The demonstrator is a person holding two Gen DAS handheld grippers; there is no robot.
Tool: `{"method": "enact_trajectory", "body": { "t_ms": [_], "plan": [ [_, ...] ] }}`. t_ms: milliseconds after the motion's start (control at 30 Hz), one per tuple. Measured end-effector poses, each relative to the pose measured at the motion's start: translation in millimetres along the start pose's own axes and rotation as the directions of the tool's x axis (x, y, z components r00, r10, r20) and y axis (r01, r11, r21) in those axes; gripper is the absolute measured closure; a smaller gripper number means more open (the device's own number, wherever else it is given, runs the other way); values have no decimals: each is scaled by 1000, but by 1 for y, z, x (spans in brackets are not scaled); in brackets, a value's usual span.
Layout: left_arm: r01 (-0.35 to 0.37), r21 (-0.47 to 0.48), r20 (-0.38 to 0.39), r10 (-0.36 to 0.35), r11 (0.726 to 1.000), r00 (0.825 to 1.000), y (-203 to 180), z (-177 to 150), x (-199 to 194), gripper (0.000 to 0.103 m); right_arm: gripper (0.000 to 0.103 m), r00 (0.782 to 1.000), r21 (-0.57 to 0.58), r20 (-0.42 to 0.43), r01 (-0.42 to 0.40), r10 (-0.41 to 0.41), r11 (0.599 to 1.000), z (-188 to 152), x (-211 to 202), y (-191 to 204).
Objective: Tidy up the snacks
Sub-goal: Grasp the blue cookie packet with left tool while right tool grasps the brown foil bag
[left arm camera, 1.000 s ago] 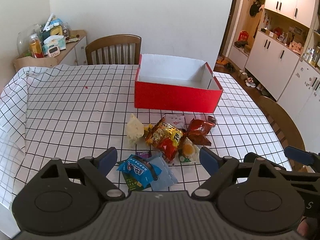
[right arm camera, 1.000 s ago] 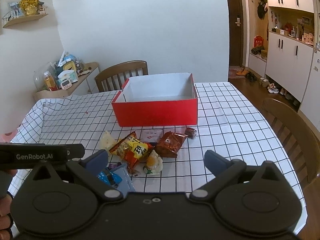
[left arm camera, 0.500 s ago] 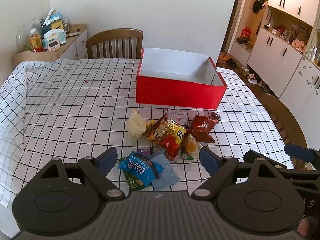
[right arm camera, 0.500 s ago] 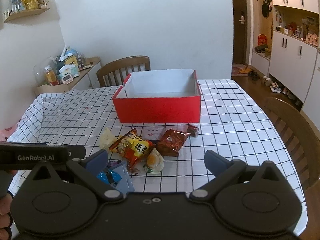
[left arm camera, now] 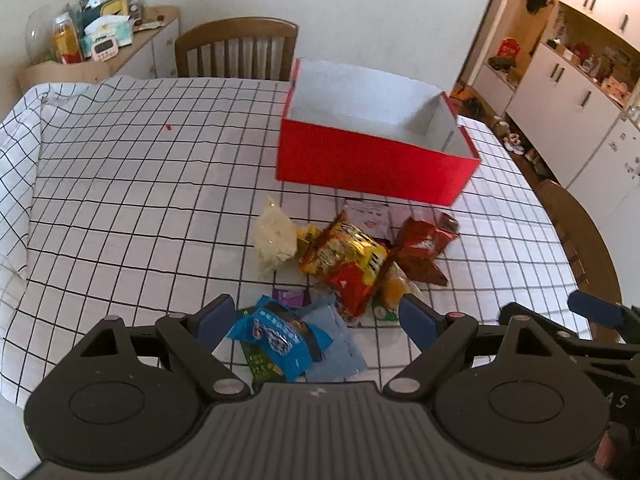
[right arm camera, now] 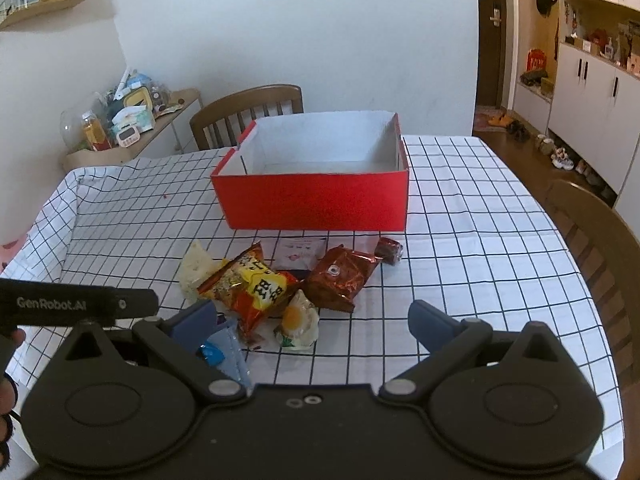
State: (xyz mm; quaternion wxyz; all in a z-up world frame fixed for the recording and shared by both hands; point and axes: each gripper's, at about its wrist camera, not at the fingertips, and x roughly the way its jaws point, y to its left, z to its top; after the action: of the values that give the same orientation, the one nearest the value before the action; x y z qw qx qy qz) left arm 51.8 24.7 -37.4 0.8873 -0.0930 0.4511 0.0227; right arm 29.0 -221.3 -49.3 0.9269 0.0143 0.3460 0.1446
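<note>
Left gripper [left arm camera: 314, 318] and right gripper [right arm camera: 310, 326]: jaws spread wide, nothing held, both above the table's near edge. Snack packets [left arm camera: 348, 264]: loose heap on the checked tablecloth [left arm camera: 132, 200], none sorted. Red box [left arm camera: 372, 160]: just beyond, apparently empty; the whole task looks outstanding.

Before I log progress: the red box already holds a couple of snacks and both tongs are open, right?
Not quite. The red box holds no snacks, as the right wrist view shows; the snack pile lies on the tablecloth in front of it. Both tongs are open.
</note>
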Motion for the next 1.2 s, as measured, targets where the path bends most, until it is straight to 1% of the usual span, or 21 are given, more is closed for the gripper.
{"method": "enact_trajectory", "body": {
  "t_ms": [167,233,333,433,467,567,633,733,900,933,1000,1067,1100,1200],
  "plan": [
    [-54,-57,-28,52,997,998,16,11,19,14,2,1000,33,-23,4,-3,999,7,26,-17],
    [-74,-80,-48,71,994,996,22,12,25,14,5,999,39,-44,16,-14,999,9,38,-23],
    [-93,-100,-79,85,991,993,30,13,34,14,7,997,69,-75,14,-9,998,9,55,-32],
    [-101,-117,-117,87,988,989,33,10,45,14,9,995,101,-100,10,1,995,10,69,-39],
    [-102,-128,-135,85,987,987,34,8,49,14,9,994,112,-106,10,2,994,11,74,-41],
    [-121,-164,-181,91,979,979,36,5,62,14,14,992,127,-129,11,5,992,17,90,-45],
    [-128,-189,-204,88,974,975,39,2,69,14,14,990,136,-138,5,14,991,21,101,-47],
    [-140,-231,-241,83,963,967,42,0,79,14,16,985,163,-168,-3,31,987,28,121,-49],
    [-160,-316,-291,65,935,955,50,-2,95,14,20,978,205,-208,28,15,978,37,152,-49],
    [-158,-325,-295,59,932,954,51,-2,97,14,20,977,218,-212,21,26,976,38,156,-48],
    [-155,-340,-308,46,927,950,51,-4,103,18,21,975,225,-219,10,40,974,40,164,-46],
    [-149,-353,-328,27,924,944,50,-6,110,25,25,972,230,-234,18,37,973,41,172,-45],
    [-154,-357,-340,26,921,940,50,-7,114,26,27,969,239,-245,23,37,971,40,176,-45],
    [-155,-367,-352,17,917,936,48,-10,120,33,30,964,277,-261,26,49,961,41,184,-47]
  ]
}}
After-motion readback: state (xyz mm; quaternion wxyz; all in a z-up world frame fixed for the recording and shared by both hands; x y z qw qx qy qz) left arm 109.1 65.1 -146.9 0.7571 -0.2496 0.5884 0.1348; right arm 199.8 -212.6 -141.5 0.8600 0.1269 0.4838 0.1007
